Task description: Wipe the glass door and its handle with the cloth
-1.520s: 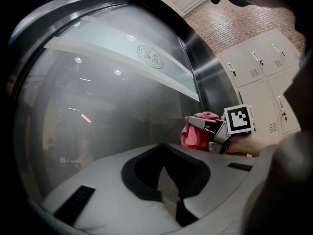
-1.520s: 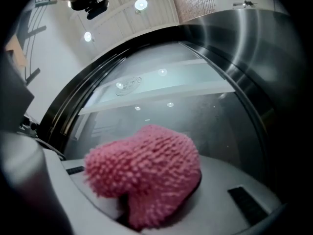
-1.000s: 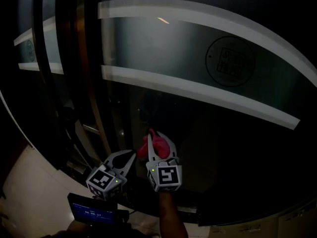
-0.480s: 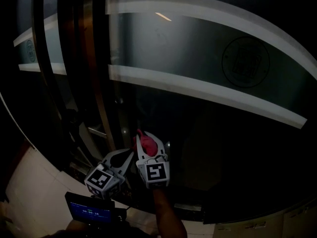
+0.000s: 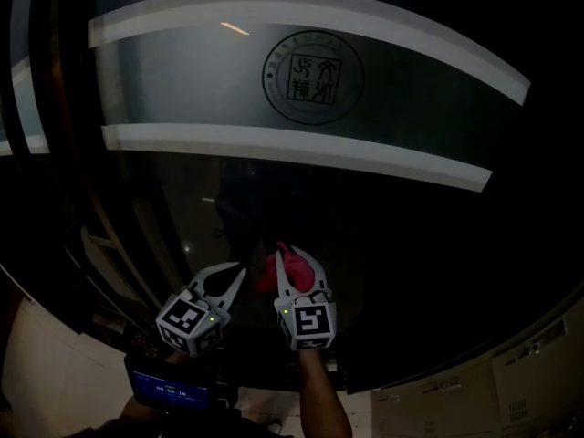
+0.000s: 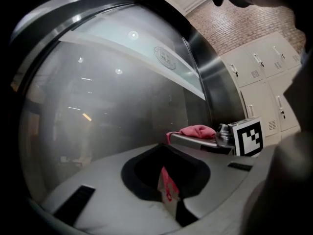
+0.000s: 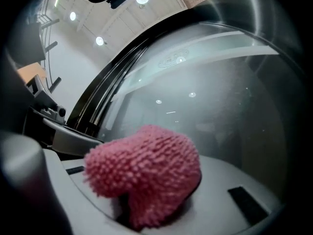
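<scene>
Right claw [image 5: 297, 263]: clamped on the pink cloth [image 7: 146, 173], whose wad bulges past the tips.
Cloth position: at the lower dark pane of the glass door [image 5: 411, 263], below the frosted band [image 5: 274, 144]; contact cannot be confirmed.
Left claw [image 5: 239, 272]: closed together, gripping nothing, just beside the right.
Step, as judged: wiping the pane.
Technique: press the wad flat, overlap the strokes, and hold the hard tips off the glass.

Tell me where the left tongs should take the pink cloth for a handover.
Grip the fluffy wad of the cloth that bulges past the tips of the right tongs, coming from its left, where the left tongs sit alongside. They look shut: open them first. The rest is pinched between the right jaws.
</scene>
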Demonstrator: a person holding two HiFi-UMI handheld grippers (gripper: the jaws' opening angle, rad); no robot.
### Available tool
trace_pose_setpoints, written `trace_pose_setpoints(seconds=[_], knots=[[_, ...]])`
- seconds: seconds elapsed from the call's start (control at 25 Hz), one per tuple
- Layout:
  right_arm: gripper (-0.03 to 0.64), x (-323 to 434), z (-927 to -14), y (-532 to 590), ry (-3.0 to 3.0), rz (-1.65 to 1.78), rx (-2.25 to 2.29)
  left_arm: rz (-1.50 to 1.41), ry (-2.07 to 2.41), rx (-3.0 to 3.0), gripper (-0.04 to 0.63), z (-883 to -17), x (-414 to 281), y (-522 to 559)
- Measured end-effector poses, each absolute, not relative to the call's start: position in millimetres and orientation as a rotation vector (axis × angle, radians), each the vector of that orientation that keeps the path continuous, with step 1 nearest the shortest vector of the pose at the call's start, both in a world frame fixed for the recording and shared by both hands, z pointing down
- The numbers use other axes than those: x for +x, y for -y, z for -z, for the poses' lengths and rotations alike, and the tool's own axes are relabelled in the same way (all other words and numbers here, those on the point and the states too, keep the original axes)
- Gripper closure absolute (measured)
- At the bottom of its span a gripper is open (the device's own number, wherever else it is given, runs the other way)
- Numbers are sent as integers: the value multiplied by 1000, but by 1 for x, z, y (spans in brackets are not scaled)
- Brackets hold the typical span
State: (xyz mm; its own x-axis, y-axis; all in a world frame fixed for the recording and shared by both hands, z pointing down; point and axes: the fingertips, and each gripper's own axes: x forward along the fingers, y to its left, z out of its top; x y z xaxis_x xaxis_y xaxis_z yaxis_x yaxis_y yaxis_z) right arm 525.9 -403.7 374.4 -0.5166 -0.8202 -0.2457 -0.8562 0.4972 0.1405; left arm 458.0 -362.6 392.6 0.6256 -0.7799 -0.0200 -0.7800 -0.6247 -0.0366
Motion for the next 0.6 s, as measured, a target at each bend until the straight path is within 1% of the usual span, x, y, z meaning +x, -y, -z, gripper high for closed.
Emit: trace_pose_setpoints(seconds=[0.16, 0.32, 0.48, 0.6], knots=[[558, 615, -377, 407, -2497, -379, -1626, -6, -1272, -2837, 594, -393, 513, 362], [558, 686, -375, 404, -2405, -343, -1737, 1, -1220, -2863, 594, -393, 554, 360], [558, 747, -377, 404, -2288, -272, -1831, 14, -1202, -2863, 594, -397, 572, 361], [558, 769, -377, 404, -2242, -250, -1865, 27, -1210, -2853, 594, -400, 573, 362]])
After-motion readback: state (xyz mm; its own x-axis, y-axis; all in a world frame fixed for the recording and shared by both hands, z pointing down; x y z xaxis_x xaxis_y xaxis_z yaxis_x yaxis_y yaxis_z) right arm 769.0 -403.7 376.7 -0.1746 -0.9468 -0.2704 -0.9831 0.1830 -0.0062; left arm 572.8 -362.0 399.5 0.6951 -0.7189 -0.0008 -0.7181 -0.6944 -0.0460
